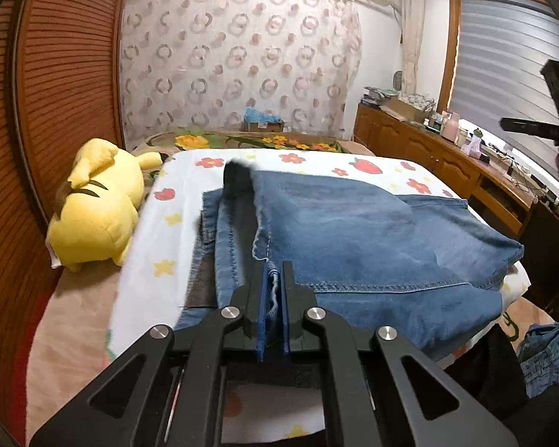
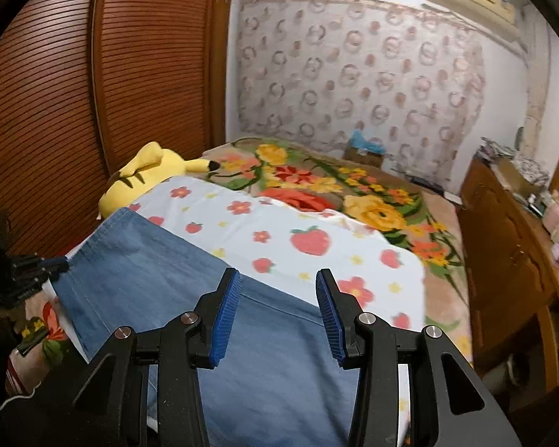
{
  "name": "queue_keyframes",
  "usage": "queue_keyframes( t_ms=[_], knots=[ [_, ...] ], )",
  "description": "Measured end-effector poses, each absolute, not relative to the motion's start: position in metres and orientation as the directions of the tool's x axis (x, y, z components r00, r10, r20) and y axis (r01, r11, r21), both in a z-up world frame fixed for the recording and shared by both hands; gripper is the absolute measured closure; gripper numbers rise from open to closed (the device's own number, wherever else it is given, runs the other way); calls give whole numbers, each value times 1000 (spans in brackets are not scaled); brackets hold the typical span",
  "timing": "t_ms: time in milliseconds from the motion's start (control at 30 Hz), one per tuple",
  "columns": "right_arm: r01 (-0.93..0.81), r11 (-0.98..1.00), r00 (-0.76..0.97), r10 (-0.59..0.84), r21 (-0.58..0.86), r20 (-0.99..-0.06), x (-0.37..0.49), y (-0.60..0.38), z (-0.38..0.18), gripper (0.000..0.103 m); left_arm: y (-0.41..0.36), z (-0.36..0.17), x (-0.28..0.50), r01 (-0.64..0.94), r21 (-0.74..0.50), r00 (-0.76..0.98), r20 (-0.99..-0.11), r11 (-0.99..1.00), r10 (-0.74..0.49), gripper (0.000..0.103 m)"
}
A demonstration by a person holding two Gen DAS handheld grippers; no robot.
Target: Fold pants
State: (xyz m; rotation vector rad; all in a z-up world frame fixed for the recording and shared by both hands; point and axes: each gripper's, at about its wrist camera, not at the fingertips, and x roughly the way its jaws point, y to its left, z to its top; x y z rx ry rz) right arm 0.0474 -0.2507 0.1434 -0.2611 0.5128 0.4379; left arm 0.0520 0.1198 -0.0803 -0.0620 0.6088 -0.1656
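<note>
Pinching a frayed hem of the jeans (image 1: 372, 246) between nearly closed blue pads, left gripper (image 1: 273, 272), jaws drawn narrow with only the thickness of the denim between them. Lying folded across the white sheet (image 1: 156, 260) printed with flowers and strawberries, those jeans, one layer lifted along the left edge toward a blurred dark shape beyond the fingertips; too smeared to tell what that shape is. Resting on its side just beside the sheet, near the slatted wooden door (image 1: 56, 93), a yellow plush toy (image 1: 97, 208).

Spread wide over the denim, right gripper (image 2: 277, 279), nothing between its ribbed blue pads (image 2: 225, 320), jaws well apart. Whether touching the cloth or hovering just above it, cannot tell. Showing at the far left edge of the right wrist view, the other tool, clamped on a corner of the fabric. Beyond the sheet, a floral blanket (image 2: 354, 190) across the bed, and along the right wall a wooden cabinet (image 2: 510, 246) cluttered on top.
</note>
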Motion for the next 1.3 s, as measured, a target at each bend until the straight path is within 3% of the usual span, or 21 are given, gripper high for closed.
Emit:
queue_keyframes(
  t_ms=[200, 467, 767, 800, 833, 867, 1167, 1300],
  knots=[
    [-437, 892, 780, 312, -115, -542, 26, -265, 134, 59, 129, -88, 51, 100, -127, 786, -598, 987, -157, 96],
    [-406, 914, 728, 310, -21, -612, 21, -274, 79, 59, 119, -92, 51, 111, -106, 774, -614, 988, -153, 94],
    [-402, 916, 681, 306, 10, -665, 24, -265, 33, 59, 96, -82, 53, 176, -77, 779, -598, 981, -187, 50],
    [-401, 916, 677, 305, 11, -670, 24, -265, 30, 59, 91, -82, 55, 189, -77, 774, -602, 979, -197, 43],
    [-400, 916, 670, 306, 18, -676, 24, -264, 26, 59, 87, -82, 56, 195, -79, 773, -601, 978, -203, 25],
    [-399, 917, 665, 306, 22, -681, 23, -263, 23, 59, 83, -82, 56, 201, -84, 773, -598, 976, -211, 20],
    [-337, 941, 673, 257, 21, -693, 16, -258, 14, 59, 34, -98, 71, 250, -79, 731, -638, 965, -242, 20],
    [-324, 946, 701, 225, -22, -677, 7, -253, 12, 52, 11, -106, 76, 280, -68, 708, -659, 958, -254, 20]
  ],
)
